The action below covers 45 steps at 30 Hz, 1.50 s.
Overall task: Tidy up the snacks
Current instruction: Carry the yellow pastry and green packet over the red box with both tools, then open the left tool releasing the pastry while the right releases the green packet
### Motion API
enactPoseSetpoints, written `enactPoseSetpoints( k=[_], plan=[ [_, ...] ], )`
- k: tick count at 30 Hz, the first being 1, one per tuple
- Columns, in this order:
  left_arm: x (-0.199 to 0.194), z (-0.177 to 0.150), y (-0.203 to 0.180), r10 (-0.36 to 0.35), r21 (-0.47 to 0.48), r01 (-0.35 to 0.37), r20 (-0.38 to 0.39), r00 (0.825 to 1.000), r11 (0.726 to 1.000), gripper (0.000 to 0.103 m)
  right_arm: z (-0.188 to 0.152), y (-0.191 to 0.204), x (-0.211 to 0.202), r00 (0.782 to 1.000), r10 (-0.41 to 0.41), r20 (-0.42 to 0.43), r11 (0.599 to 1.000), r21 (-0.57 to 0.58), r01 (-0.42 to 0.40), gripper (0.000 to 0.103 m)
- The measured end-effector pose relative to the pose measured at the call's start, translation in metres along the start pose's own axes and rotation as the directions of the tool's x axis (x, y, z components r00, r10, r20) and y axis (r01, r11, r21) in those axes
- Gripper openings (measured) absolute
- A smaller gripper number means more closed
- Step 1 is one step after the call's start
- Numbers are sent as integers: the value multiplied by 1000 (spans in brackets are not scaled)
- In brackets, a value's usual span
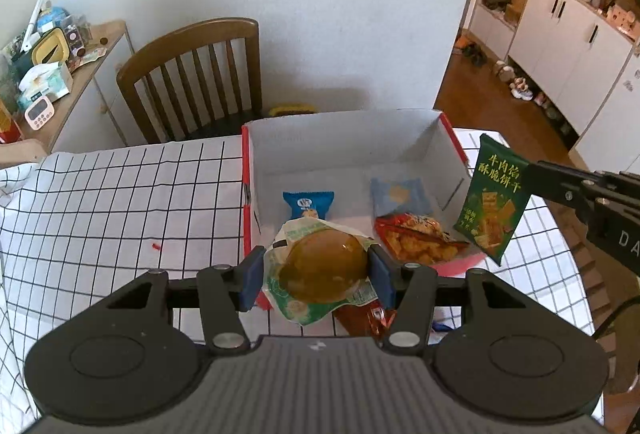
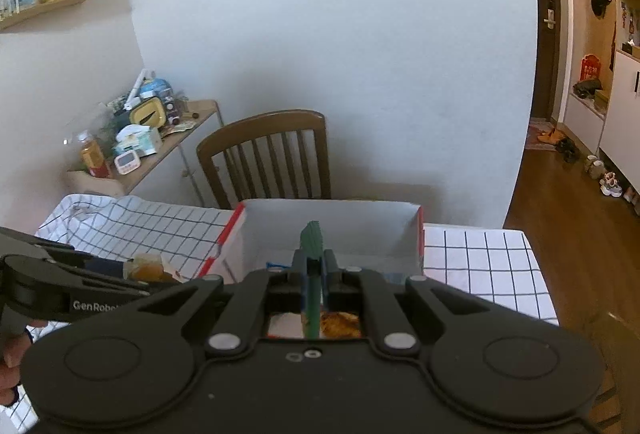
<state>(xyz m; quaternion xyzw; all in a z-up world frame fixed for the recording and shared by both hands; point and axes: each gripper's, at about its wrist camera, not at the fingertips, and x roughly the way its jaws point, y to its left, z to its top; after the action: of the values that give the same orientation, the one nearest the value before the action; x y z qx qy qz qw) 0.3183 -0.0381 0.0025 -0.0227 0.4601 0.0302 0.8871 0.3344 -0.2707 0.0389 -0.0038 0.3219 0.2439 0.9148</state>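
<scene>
Snacks sit in and around a white box with red outer walls on the checked tablecloth; inside lie a blue packet, a pale blue packet and, overlapping the latter's near end, a red-orange packet; the left gripper pinches a clear-fronted pouch with a brown round cake between its blue pads, held above the box's near edge, over another orange wrapper just below; the right gripper is pressed together on a green cracker packet, seen edge-on in the right wrist view and hanging upright beside the box's right wall in the left wrist view; a small red scrap lies on the cloth left of the box; a wooden chair stands behind the table against the white wall; a cluttered side shelf is to the left of the chair; white cabinets line the far right.
</scene>
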Motion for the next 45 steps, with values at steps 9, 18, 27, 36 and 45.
enactPoseSetpoints(
  k=[9, 18, 27, 36, 45],
  plan=[
    [55, 23, 1, 33, 0, -33, -63, 997, 999, 54, 6, -20, 54, 999, -25, -43, 999, 24, 26, 6],
    [109, 31, 1, 52, 3, -52, -133, 990, 999, 54, 2, -42, 103, 994, -43, -101, 995, 87, 52, 6],
    [149, 29, -2, 68, 24, -65, -186, 980, 998, 54, -10, -54, 133, 989, -46, -139, 989, 130, 64, 6],
    [166, 20, -6, 69, 38, -61, -241, 968, 997, 55, -16, -60, 143, 979, -64, -194, 985, 148, 94, 7],
    [152, 20, 1, 51, -2, -53, -210, 976, 999, 59, -26, -63, 133, 974, -62, -218, 981, 166, 99, 18]
  ],
)
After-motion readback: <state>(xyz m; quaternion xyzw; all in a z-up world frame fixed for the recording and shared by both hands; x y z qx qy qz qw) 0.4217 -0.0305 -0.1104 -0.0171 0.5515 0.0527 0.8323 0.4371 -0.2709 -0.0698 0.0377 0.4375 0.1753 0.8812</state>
